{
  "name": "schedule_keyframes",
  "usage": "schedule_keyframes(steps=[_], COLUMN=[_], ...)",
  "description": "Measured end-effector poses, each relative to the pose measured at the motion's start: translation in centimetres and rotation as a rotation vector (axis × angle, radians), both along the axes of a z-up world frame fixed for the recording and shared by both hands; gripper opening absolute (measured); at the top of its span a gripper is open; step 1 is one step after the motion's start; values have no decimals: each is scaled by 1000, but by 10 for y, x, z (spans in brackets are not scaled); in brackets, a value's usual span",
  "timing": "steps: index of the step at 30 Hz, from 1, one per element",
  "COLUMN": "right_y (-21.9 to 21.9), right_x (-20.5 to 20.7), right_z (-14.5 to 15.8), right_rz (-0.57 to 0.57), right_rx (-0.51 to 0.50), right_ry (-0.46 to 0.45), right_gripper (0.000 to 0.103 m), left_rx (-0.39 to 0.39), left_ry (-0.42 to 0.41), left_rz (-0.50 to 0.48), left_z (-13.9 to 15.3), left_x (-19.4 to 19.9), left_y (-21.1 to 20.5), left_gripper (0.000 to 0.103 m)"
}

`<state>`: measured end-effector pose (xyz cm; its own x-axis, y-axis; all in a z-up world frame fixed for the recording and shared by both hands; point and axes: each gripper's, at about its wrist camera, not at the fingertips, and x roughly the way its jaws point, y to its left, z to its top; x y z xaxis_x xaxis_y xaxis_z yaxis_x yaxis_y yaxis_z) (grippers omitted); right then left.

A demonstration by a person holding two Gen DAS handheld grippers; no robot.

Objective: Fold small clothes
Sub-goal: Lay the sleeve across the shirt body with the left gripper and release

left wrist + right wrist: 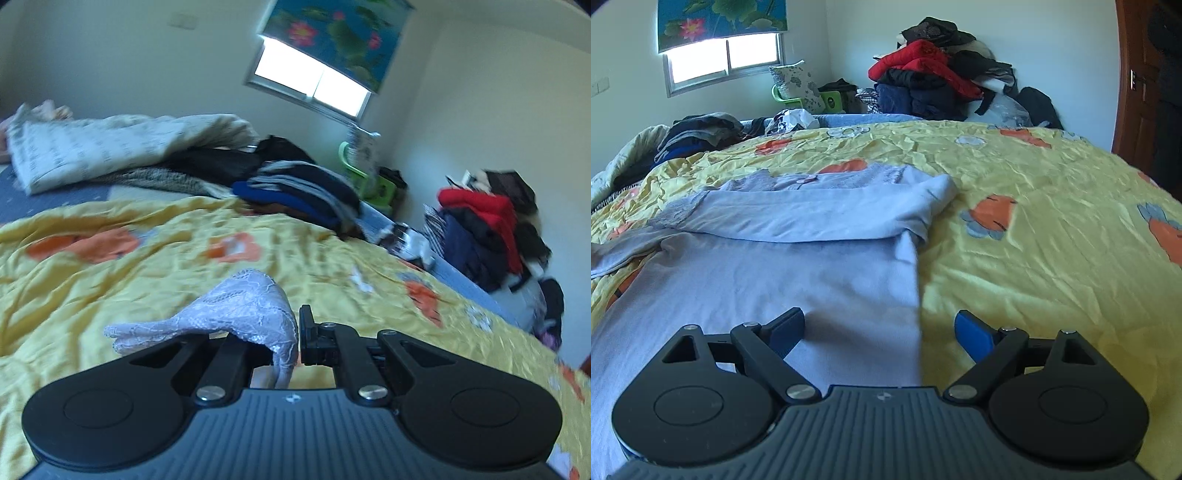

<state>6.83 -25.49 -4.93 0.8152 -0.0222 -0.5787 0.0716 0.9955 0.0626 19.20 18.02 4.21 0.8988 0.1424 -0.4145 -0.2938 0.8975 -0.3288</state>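
Lace cuff (243, 314) sits clamped in the left gripper (298, 338), lower centre. Shirt (798, 258) lies at centre-left on the bedspread (1034, 221); right gripper (879, 332) gapes empty. Best lay the sleeve flat across.

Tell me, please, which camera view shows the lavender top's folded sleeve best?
The right wrist view: the lavender top lies flat, its sleeve folded across it. The left wrist view shows only a lace edge pinched in the left gripper.

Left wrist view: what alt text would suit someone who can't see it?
The left gripper is shut on a lacy lavender cloth, held above a yellow flowered bedspread. Behind are piled clothes and a bright window.
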Motion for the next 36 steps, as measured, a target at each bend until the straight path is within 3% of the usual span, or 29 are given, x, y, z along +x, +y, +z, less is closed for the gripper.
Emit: schedule_keyframes(steps=[5,12,22,36], right_y=[-11,-3,-3,-25], right_x=[-6,-8,-22,-33], right_z=[-4,-4,-2,-7], right_rz=[-13,10,19,-26], right_rx=[54,15,-42,24], right_ry=[-28,-36,-16,-18], right_gripper=[91,97,98,100], left_rx=[60,128,164,241], left_ry=[4,1,25,48], left_rz=[-90,-200,-337,-548], left_z=[7,9,6,3], left_x=[16,29,46,52], left_y=[-51,-119,-199,-310], left_gripper=[6,6,6,6])
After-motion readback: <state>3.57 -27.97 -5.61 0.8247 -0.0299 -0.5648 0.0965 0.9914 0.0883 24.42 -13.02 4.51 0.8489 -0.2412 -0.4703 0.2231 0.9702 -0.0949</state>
